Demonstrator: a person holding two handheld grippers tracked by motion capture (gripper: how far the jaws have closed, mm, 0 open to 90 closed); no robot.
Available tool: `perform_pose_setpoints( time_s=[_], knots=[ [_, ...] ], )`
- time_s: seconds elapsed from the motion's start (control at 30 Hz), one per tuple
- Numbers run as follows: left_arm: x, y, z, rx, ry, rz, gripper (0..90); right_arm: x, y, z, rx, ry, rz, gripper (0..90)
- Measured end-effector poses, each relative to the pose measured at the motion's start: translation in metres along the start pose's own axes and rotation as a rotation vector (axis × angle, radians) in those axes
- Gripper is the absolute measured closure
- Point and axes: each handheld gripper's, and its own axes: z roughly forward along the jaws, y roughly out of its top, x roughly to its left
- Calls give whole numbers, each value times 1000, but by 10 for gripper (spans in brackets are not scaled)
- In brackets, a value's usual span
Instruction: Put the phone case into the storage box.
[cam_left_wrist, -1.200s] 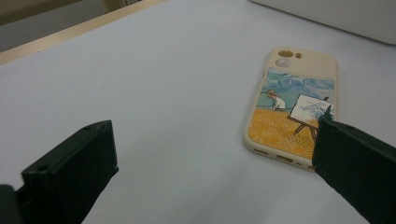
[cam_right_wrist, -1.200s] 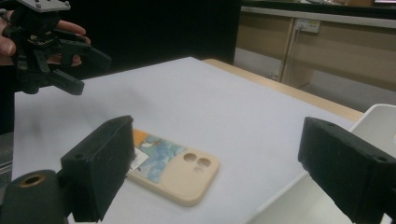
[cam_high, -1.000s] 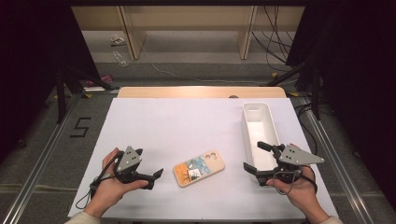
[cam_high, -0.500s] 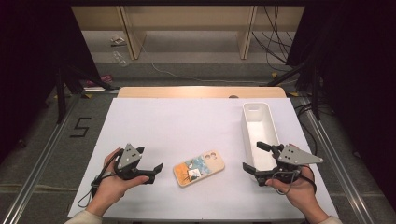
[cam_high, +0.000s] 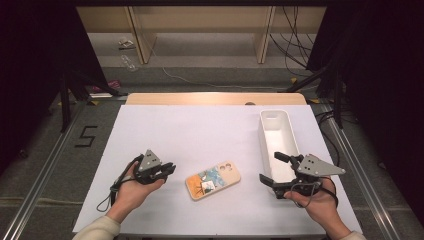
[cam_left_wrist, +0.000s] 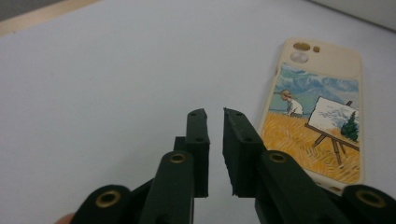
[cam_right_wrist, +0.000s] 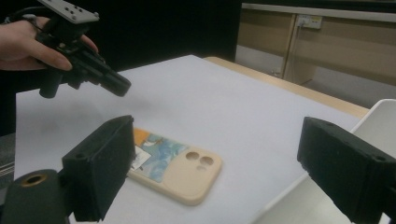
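Note:
A cream phone case (cam_high: 212, 180) printed with a painter at an easel lies flat on the white table, between my two grippers. My left gripper (cam_high: 170, 169) hovers just left of it. Its jaws have just been closing and now stand almost together with nothing between them (cam_left_wrist: 215, 114), and the case (cam_left_wrist: 317, 116) lies beside them to the right. My right gripper (cam_high: 270, 166) is held wide open to the right of the case, by the near end of the white bin (cam_high: 275, 130). Between its jaws (cam_right_wrist: 217, 140) I see the case (cam_right_wrist: 175, 165) and, farther off, the left gripper (cam_right_wrist: 119, 86).
The long white bin stands lengthwise along the table's right side, and its rim (cam_right_wrist: 373, 121) is under the right jaw. The white table top (cam_high: 200, 130) has a wooden strip at its far edge. Shelving and cables lie on the floor beyond.
The left gripper's jaws have come together from wide open, and the hand has shifted slightly right toward the phone case. The right hand and the case have stayed put.

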Motion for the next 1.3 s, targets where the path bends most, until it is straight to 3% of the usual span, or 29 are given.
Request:
perform_pose_setpoints(
  time_s=[0.17, 0.27, 0.53, 1.3],
  knots=[
    [0, 2, 17, 45, -1, -12, 891, -1, 0, 0, -1, 2, 0, 127],
    [-4, 6, 33, 80, -23, -5, 894, -1, 0, 0, 2, 3, 4, 132],
    [-14, 8, 52, 128, -57, 19, 894, -2, -1, 0, 9, -2, 5, 143],
    [-21, 2, 54, 188, -99, 23, 894, -3, -2, 0, 8, -2, 21, 152]
  ],
)
